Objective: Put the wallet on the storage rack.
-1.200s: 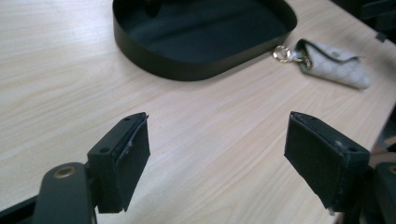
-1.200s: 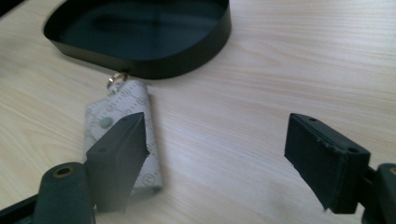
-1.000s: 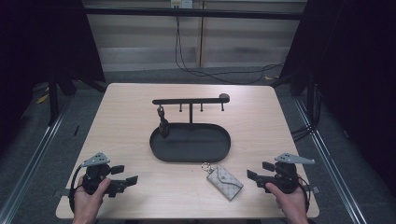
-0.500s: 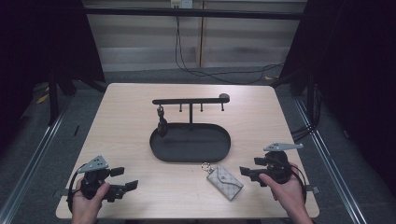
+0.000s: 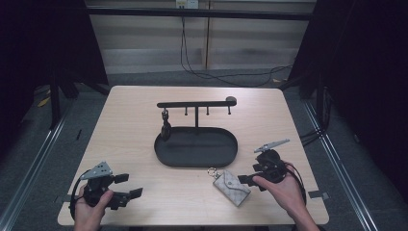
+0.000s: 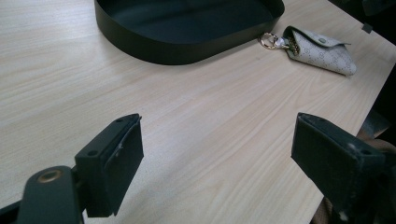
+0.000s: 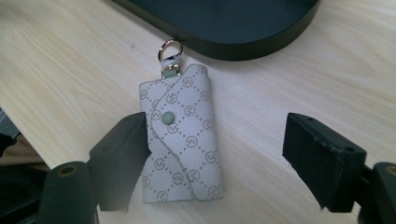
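I am holding my right gripper (image 5: 246,176) near the bench's (image 5: 125,130) front right corner, angled toward the key pouch (image 5: 232,186). In the right gripper view its jaws are standing apart, having just been opening a little. The key pouch (image 7: 181,135) is lying between them, close against one jaw and well apart from the other; neither pad is pressing on it. The pouch is lying flat on the bench near the front edge, right of centre, flap snapped closed. Its metal ring (image 7: 170,48) is pointing at the black oval tray (image 7: 243,23) and sitting just beside the tray's wall; I cannot tell whether they are touching.

I am holding my left gripper (image 5: 129,185) near the front left corner. Its jaws are standing wide apart with only bare wood between them, having just been opening. In the left gripper view the tray (image 6: 140,37) and the pouch (image 6: 322,49) are lying well ahead of the jaws.

The tray is sitting mid-bench, and a black hook rack (image 5: 196,104) is rising from its back edge with a small dark item (image 5: 166,127) hanging at its left end.
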`<state>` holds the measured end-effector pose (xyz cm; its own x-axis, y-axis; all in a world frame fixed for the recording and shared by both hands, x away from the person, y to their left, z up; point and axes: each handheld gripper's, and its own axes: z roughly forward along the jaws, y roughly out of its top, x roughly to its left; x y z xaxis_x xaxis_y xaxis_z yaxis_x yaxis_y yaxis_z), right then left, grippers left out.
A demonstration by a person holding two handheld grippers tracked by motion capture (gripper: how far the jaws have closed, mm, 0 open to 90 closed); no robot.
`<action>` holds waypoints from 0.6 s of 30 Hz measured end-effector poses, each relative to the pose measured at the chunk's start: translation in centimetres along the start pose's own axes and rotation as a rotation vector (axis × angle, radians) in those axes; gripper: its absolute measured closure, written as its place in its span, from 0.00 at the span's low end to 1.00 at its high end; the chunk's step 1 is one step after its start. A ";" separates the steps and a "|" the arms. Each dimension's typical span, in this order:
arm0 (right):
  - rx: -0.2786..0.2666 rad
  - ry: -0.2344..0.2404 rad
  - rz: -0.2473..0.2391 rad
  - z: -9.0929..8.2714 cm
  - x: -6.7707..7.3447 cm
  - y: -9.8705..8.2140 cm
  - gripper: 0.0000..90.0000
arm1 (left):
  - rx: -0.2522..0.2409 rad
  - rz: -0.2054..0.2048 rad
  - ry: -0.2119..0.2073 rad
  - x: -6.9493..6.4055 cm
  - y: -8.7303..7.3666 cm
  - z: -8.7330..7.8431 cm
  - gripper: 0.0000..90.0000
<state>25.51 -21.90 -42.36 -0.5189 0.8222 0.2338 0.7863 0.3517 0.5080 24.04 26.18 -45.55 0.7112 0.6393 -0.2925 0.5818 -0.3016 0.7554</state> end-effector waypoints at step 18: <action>0.149 0.012 -0.069 2.1 1.3 2.6 0.28 | 0.011 0.014 0.011 0.0 0.0 0.1 0.18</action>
<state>27.57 -18.94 -42.41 -0.5771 0.7884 0.2131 0.7890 0.4708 0.3949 24.04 26.11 -45.60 0.7148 0.6426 -0.2760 0.5765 -0.3180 0.7527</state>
